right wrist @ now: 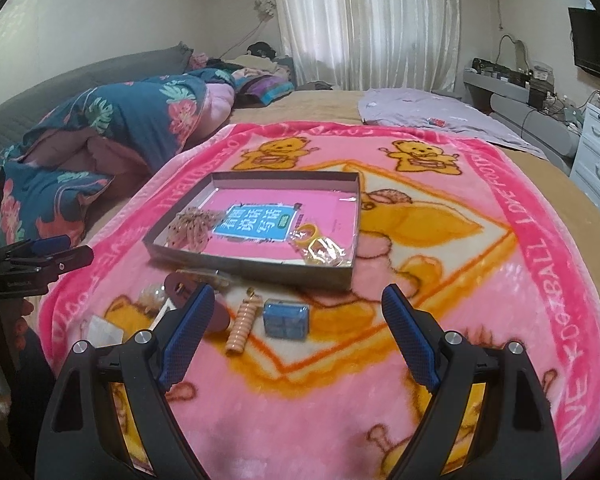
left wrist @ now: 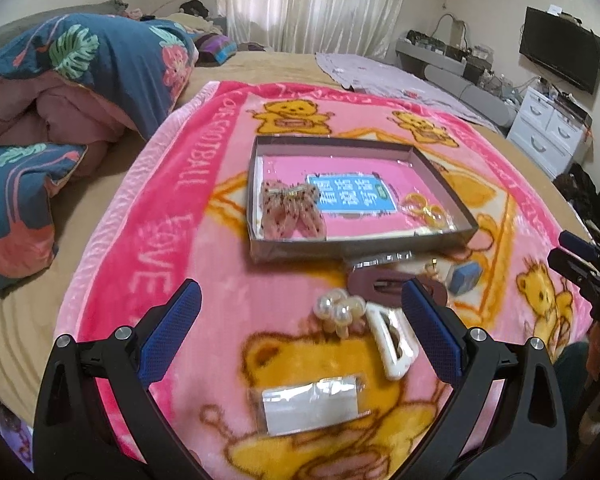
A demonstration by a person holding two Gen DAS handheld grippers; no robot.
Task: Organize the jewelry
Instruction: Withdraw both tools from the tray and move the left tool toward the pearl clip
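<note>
A shallow grey box (left wrist: 296,249) (right wrist: 260,270) lies on the pink bear blanket. It holds a pink bow clip (left wrist: 290,210) (right wrist: 192,228) and a bagged yellow ring set (left wrist: 426,210) (right wrist: 316,246). In front of it lie a pearl clip (left wrist: 340,312), a white hair claw (left wrist: 392,340), a maroon clip (left wrist: 384,286) (right wrist: 180,286), a small clear bag (left wrist: 310,404), a blue case (left wrist: 464,276) (right wrist: 286,318) and a peach spiral piece (right wrist: 242,326). My left gripper (left wrist: 300,300) is open above the clips. My right gripper (right wrist: 298,306) is open above the blue case.
The pink blanket (right wrist: 500,280) covers a tan bed. A folded blue floral quilt (left wrist: 60,100) lies at the left. A lilac cloth (right wrist: 420,112) lies at the back right. White drawers (left wrist: 548,128) and a wall TV (left wrist: 560,48) stand to the right.
</note>
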